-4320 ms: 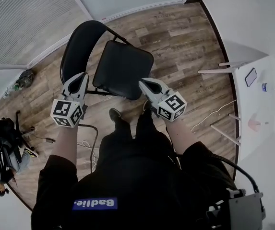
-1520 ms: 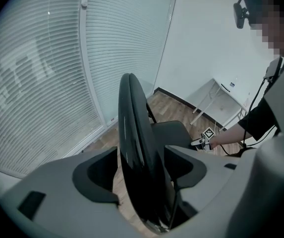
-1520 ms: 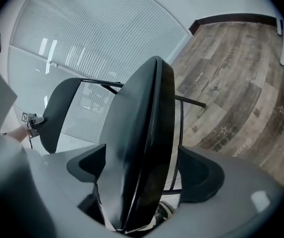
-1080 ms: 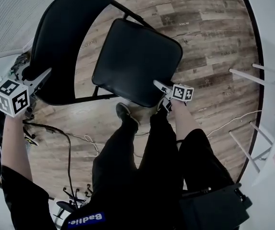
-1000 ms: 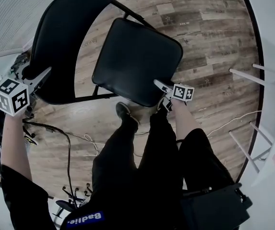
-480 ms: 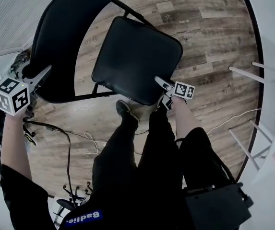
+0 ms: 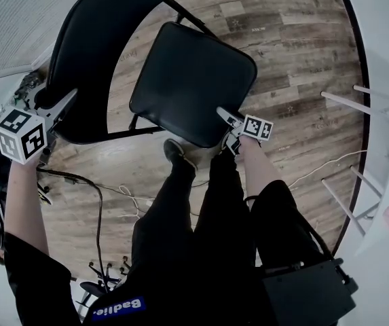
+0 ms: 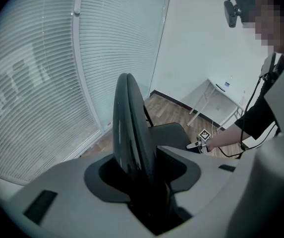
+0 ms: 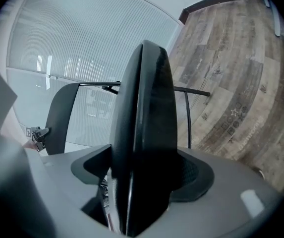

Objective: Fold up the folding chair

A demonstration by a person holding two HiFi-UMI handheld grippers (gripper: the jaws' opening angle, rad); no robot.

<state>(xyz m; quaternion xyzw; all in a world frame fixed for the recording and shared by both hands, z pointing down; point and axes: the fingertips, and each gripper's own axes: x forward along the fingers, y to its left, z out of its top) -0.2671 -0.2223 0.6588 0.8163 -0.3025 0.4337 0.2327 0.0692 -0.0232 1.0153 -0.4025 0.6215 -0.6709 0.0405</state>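
Note folding chair standing open on the wood floor, just ahead of the person's legs, with seat lying flat and backrest raised at the left of the head view. Find left gripper set on the outer edge of the backrest. Confirm in the left gripper view: dark rim straight between the jaws, gap middling, jaws just closing in on it. Find right gripper clamped on the near front edge of the seat, jaws fairly wide with the padded edge filling them, likewise just closing. Count as done: the approach and both holds. Count as left: the whole fold, with seat not yet tipped toward backrest and frame still spread under it. Judge next move as raising the seat front toward the backrest while steadying the backrest. Watch for the seat edge slipping off the right pads, and for the chair sliding on the smooth floor.
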